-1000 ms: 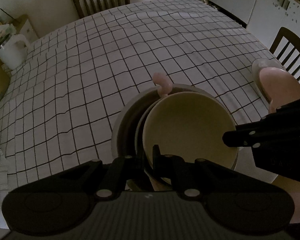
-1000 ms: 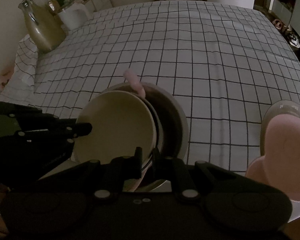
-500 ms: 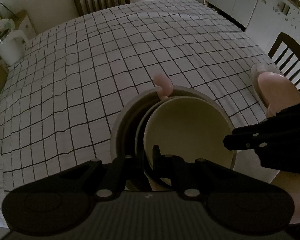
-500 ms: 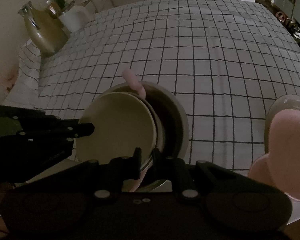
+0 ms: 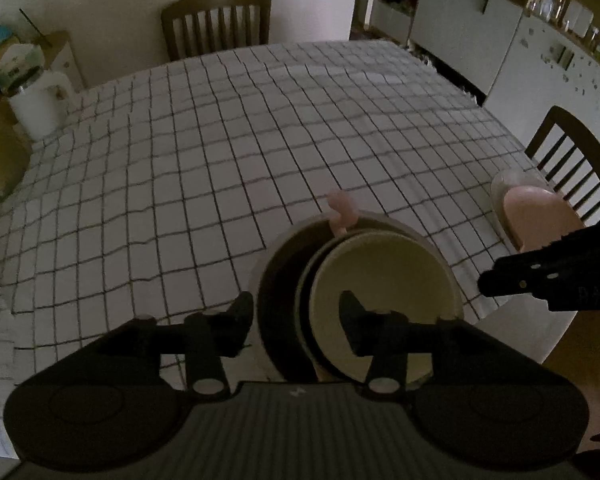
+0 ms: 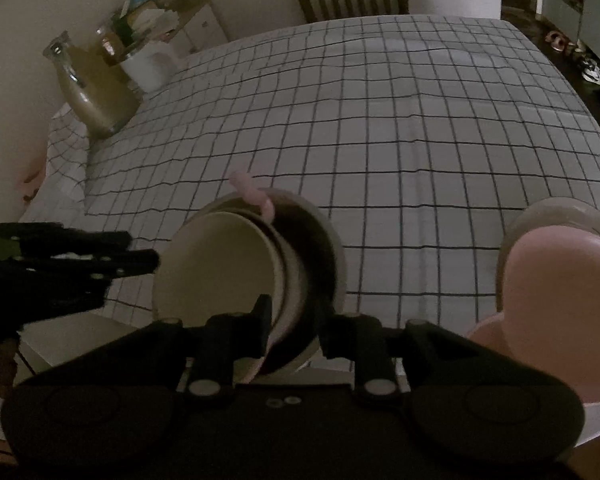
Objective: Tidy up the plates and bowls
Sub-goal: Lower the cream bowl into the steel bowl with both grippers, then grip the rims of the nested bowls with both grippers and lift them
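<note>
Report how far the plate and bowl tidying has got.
Done: the cream bowl sits nested with other dishes in the large grey bowl. In hand: nothing; the left gripper and right gripper are opening, pads off the rims. Left: the pink dishes at the table edge.

A: How does the left gripper (image 5: pixel 296 312) stand?
B: Low in its frame, pointing steeply down, jaws opening, pads pressing on nothing.
A: And the right gripper (image 6: pixel 294 320)?
B: Same pose, jaws opening too, a narrower gap.
</note>
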